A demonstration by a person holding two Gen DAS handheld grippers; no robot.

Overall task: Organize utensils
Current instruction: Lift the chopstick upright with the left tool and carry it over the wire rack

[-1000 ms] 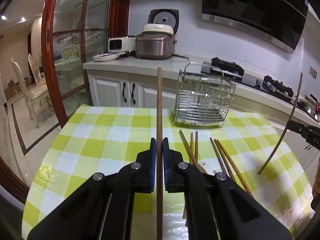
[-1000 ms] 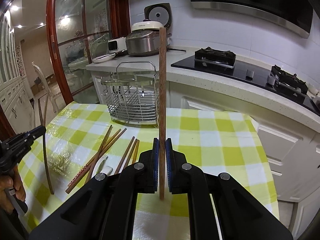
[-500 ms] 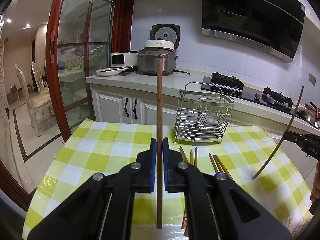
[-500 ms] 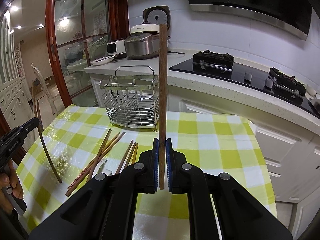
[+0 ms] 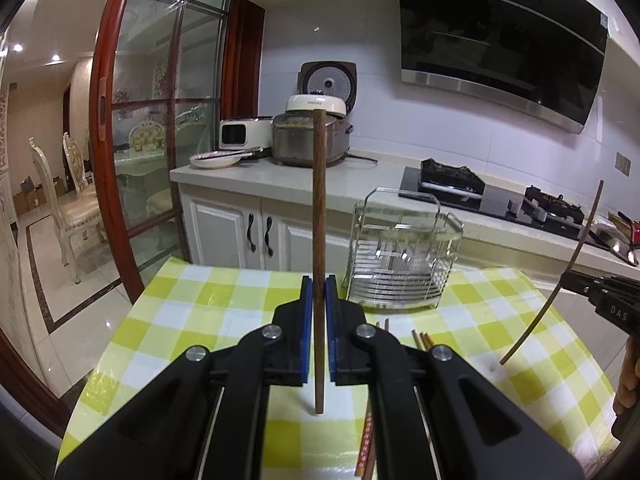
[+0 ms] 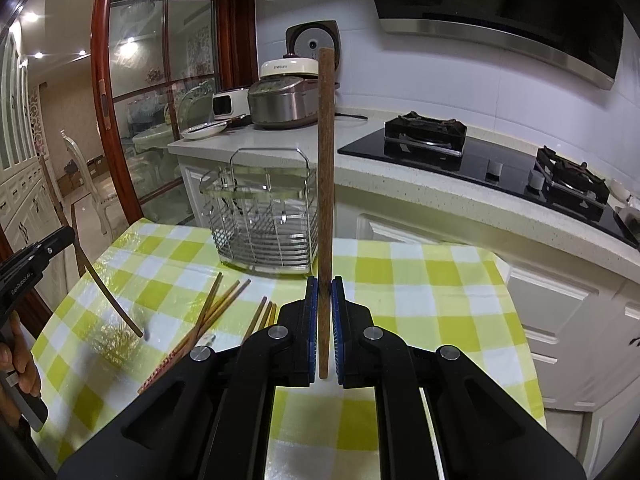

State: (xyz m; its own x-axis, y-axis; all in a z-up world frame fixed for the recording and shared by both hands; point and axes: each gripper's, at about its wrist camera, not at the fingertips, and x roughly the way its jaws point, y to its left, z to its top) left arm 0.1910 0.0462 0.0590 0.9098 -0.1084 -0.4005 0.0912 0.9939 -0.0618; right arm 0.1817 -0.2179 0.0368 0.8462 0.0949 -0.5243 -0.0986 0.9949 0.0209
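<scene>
Left gripper [image 5: 319, 300] and right gripper [image 6: 325, 304] each clamped on one chopstick [image 5: 319, 240], loose chopsticks [image 6: 216, 312] perhaps partly hidden.

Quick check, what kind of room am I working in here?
Almost certainly a home kitchen: a gas hob set in the counter under a range hood, a rice cooker, and a wire utensil rack on the checked table.

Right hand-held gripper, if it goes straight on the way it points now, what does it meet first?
Probably the wire utensil rack. The right hand-held gripper, shut on a chopstick, points just past the rack's right edge, so depth is unclear; it might miss and reach the white cabinet.
</scene>
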